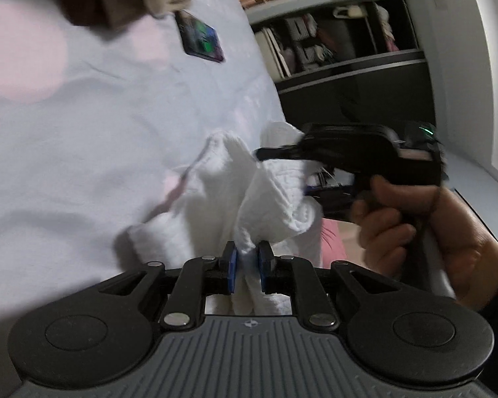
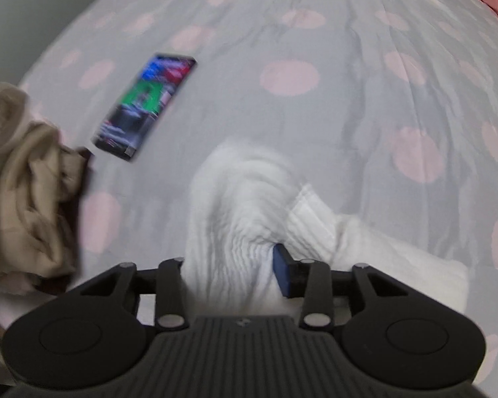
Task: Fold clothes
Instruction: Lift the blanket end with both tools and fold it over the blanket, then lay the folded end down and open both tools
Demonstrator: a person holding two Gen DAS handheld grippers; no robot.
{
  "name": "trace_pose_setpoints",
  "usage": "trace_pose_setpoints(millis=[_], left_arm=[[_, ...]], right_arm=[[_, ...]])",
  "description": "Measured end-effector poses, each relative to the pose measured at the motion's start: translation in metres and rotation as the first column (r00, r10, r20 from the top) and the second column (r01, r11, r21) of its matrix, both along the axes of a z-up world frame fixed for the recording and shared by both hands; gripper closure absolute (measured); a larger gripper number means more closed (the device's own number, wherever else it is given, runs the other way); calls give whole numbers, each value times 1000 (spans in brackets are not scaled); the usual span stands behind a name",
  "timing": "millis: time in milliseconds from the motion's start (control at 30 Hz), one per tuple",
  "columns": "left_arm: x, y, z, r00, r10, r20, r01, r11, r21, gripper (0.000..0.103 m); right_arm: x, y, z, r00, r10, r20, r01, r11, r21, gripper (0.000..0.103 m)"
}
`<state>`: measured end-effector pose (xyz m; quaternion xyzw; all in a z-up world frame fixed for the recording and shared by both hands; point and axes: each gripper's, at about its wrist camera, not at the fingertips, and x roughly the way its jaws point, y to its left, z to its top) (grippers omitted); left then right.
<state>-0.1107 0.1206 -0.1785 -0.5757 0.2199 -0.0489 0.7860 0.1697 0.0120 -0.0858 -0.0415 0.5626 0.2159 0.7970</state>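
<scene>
Folding the white garment (image 1: 245,192) over the spotted bedsheet (image 1: 83,116).

Bunched and hanging low above the bed, the ribbed white cloth has one bunched part pinched tight in the left tongs (image 1: 247,258), while the right tongs (image 2: 229,265) stand apart with fabric loose between them, pads not pressing. Judged from this, a good step keeps the left pinch firm, re-grips a clean corner with the right, and spreads the cloth flat away from the phone (image 2: 146,106) and the beige clothes (image 2: 26,192) nearby.

No readable text, phone screen (image 2: 145,106) blurred
</scene>
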Motion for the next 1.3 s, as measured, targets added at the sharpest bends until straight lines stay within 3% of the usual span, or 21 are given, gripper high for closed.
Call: trace_pose_setpoints(millis=[67, 133, 333, 400, 500, 533, 567, 667, 733, 800, 867, 900, 933, 967, 1067, 1100, 1133, 1167, 1233, 1300], left_arm=[[0, -1, 6, 1000, 14, 12, -14, 1000, 27, 91], [-3, -3, 15, 1000, 17, 24, -20, 994, 111, 88], [-20, -24, 47, 998, 9, 66, -31, 937, 349, 79], [-27, -30, 59, 996, -8, 94, -35, 893, 448, 76], [-23, -35, 81, 988, -66, 142, -34, 792, 609, 68], [-19, -36, 89, 983, -96, 156, -29, 758, 652, 57], [-13, -35, 95, 979, -127, 162, -18, 729, 684, 52], [13, -31, 107, 965, -231, 127, 72, 693, 717, 52], [30, -31, 108, 945, -319, 71, 174, 674, 718, 57], [52, -33, 106, 914, -405, -15, 291, 629, 721, 63], [67, -37, 101, 869, -485, -98, 406, 587, 700, 88], [72, -38, 98, 846, -517, -131, 456, 575, 679, 95], [74, -37, 95, 836, -530, -143, 483, 587, 650, 98], [72, -33, 93, 838, -530, -133, 488, 618, 617, 99], [68, -13, 88, 874, -482, -61, 449, 756, 475, 100], [67, -10, 86, 887, -458, -60, 432, 777, 457, 100], [64, -8, 85, 895, -441, -68, 420, 782, 461, 100], [61, -7, 84, 899, -431, -81, 414, 774, 479, 100], [51, -7, 87, 901, -423, -93, 406, 750, 522, 100], [40, -7, 93, 901, -429, -66, 394, 744, 539, 100]], right_arm=[[-6, -14, 17, 1000, -10, 9, 9, 997, 73, 57], [-15, -33, 35, 999, -19, 34, 15, 991, 134, 53], [-43, -103, 67, 990, -95, 105, 52, 932, 359, 46], [-53, -123, 66, 984, -136, 112, 82, 915, 394, 46], [-69, -148, 57, 976, -185, 112, 124, 904, 409, 46], [-76, -154, 50, 975, -193, 111, 133, 905, 403, 46], [-82, -160, 43, 973, -200, 111, 142, 907, 397, 46], [-102, -181, 22, 962, -242, 125, 177, 905, 386, 45], [-113, -196, 5, 953, -282, 113, 214, 888, 406, 45], [-119, -208, -13, 940, -331, 79, 266, 859, 437, 44], [-122, -219, -32, 925, -378, 39, 318, 824, 469, 39], [-123, -223, -40, 918, -397, 15, 340, 805, 487, 37], [-123, -225, -48, 913, -409, -7, 356, 786, 505, 37], [-122, -226, -55, 910, -414, -29, 367, 769, 524, 37], [-119, -223, -72, 918, -383, -105, 368, 721, 587, 40], [-117, -220, -74, 926, -360, -114, 353, 719, 599, 46], [-115, -216, -73, 935, -340, -104, 332, 727, 601, 62], [-112, -211, -71, 942, -322, -91, 310, 740, 597, 66], [-109, -204, -61, 957, -286, -47, 258, 767, 588, 71], [-110, -200, -47, 969, -248, -2, 201, 778, 595, 72]])
